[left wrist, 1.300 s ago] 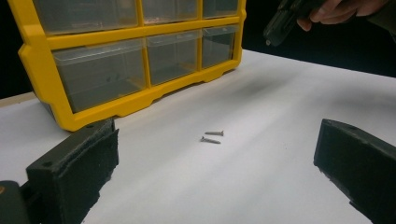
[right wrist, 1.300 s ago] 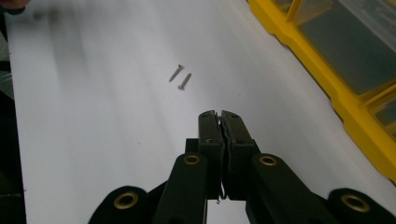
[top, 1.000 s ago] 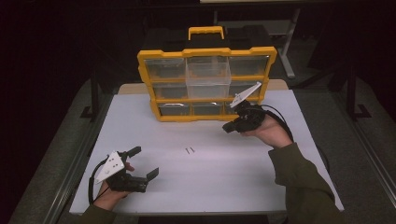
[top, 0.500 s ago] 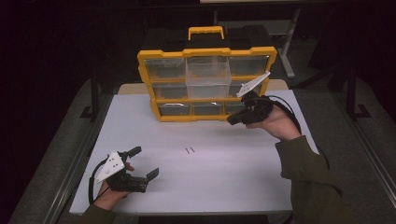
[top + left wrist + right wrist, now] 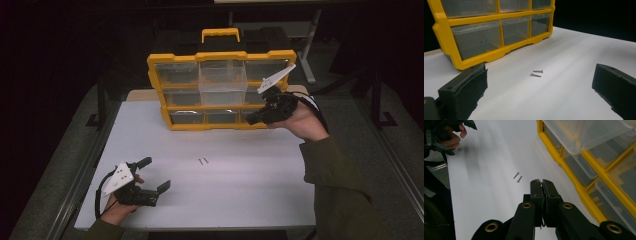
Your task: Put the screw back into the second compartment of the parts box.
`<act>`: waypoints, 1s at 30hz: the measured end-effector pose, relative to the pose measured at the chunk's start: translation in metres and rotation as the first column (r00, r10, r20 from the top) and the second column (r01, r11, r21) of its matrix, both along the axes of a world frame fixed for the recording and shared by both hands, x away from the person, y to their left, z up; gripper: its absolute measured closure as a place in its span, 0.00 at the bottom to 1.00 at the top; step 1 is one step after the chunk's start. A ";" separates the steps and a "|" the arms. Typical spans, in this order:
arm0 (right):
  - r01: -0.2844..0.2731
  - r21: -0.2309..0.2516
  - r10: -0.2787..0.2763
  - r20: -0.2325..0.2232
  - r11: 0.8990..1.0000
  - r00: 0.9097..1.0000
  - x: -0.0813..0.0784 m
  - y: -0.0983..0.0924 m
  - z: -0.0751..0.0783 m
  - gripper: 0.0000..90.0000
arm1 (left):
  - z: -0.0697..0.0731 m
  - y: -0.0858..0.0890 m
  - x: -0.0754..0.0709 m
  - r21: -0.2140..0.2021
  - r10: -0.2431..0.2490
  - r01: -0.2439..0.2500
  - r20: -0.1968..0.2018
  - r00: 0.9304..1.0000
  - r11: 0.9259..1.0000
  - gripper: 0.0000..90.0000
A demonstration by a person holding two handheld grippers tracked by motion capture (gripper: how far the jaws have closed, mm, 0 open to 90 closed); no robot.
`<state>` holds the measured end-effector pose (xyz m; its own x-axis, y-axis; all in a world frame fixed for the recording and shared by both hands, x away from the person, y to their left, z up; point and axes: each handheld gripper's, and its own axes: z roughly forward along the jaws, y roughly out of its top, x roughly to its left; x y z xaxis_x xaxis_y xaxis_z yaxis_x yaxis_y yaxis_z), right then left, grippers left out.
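Near the middle of the white table (image 5: 250, 200), two small screws (image 5: 202, 161) lie side by side, touching nothing, with bare tabletop all round them. From the screws, the left gripper (image 5: 156, 175) sits at about seven o'clock, close to the near-left corner and just inside the table's front edge; its jaws stand wide apart with nothing between them, and in the left gripper view the screws (image 5: 536, 73) show in the gap, well ahead of the pads. The right gripper (image 5: 248, 119) is at about one o'clock from the screws, raised off the table in front of the lower right drawers of the yellow organizer (image 5: 220, 56). Its jaws (image 5: 541, 182) are pressed together; whether anything tiny is pinched between the pads cannot be made out. One clear drawer (image 5: 223, 82) in the upper middle juts forward from the case. The organizer stands upright along the far edge, at twelve o'clock from the screws, leaving open room across the near half of the table and to the right. The drawers' contents are too dim to tell, the surroundings beyond the table are dark, and the person's right sleeve (image 5: 340, 195) is cut off at the bottom edge.
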<state>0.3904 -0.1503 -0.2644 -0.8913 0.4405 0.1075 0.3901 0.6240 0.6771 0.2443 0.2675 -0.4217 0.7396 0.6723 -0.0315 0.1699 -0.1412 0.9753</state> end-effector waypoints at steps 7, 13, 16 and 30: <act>-0.003 0.007 0.003 0.022 1.000 1.000 0.003 -0.003 0.015 0.97 | 0.000 0.000 0.000 0.004 -0.002 0.002 0.002 1.000 1.000 0.00; -0.006 0.018 0.005 0.029 1.000 1.000 0.006 -0.006 0.025 0.97 | -0.001 0.000 0.001 -0.002 -0.003 0.003 0.007 1.000 1.000 0.00; -0.006 0.024 0.005 0.035 1.000 0.999 0.007 -0.007 0.031 0.97 | 0.000 0.000 0.001 0.005 -0.005 0.005 0.010 1.000 1.000 0.00; 0.004 0.067 -0.009 0.072 0.998 0.997 0.010 -0.019 0.055 0.97 | 0.000 0.000 0.001 0.001 -0.004 0.004 0.005 1.000 1.000 0.00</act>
<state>0.4002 -0.1691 -0.2095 -0.8947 0.4406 0.0727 0.3429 0.5736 0.7439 0.2452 0.2676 -0.4220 0.7421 0.6697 -0.0278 0.1650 -0.1423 0.9760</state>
